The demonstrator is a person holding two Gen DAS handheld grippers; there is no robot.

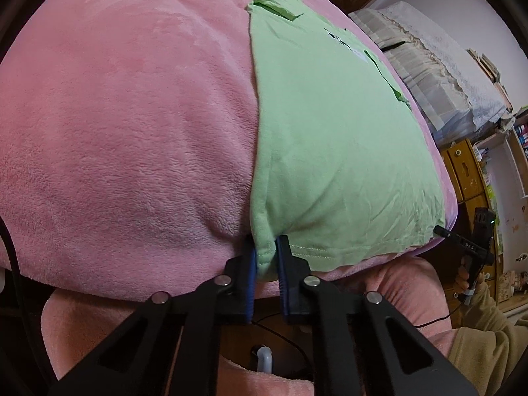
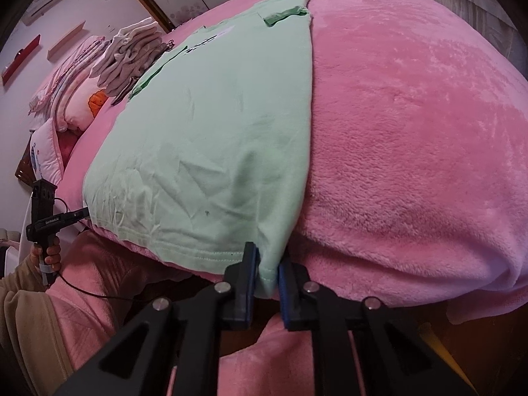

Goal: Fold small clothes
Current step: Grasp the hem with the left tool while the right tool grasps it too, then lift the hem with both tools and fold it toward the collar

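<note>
A light green shirt [image 1: 333,145] lies flat on the pink fleece blanket [image 1: 125,125], sleeves folded in, hem toward me. My left gripper [image 1: 266,247] is shut on the shirt's near left hem corner at the bed's front edge. In the right wrist view the same shirt [image 2: 214,138] lies on the blanket [image 2: 412,151], and my right gripper [image 2: 267,267] is shut on its near right hem corner. Each gripper shows in the other's view: the right one [image 1: 475,241] at the far right, the left one [image 2: 49,214] at the far left.
A stack of folded pale clothes [image 2: 132,52] and pillows [image 2: 76,99] lie past the shirt's left side. A lace-covered stack of storage boxes [image 1: 439,76] and wooden drawers [image 1: 468,171] stand beside the bed. Pink fleece trousers [image 2: 99,280] on the person's legs are below the bed edge.
</note>
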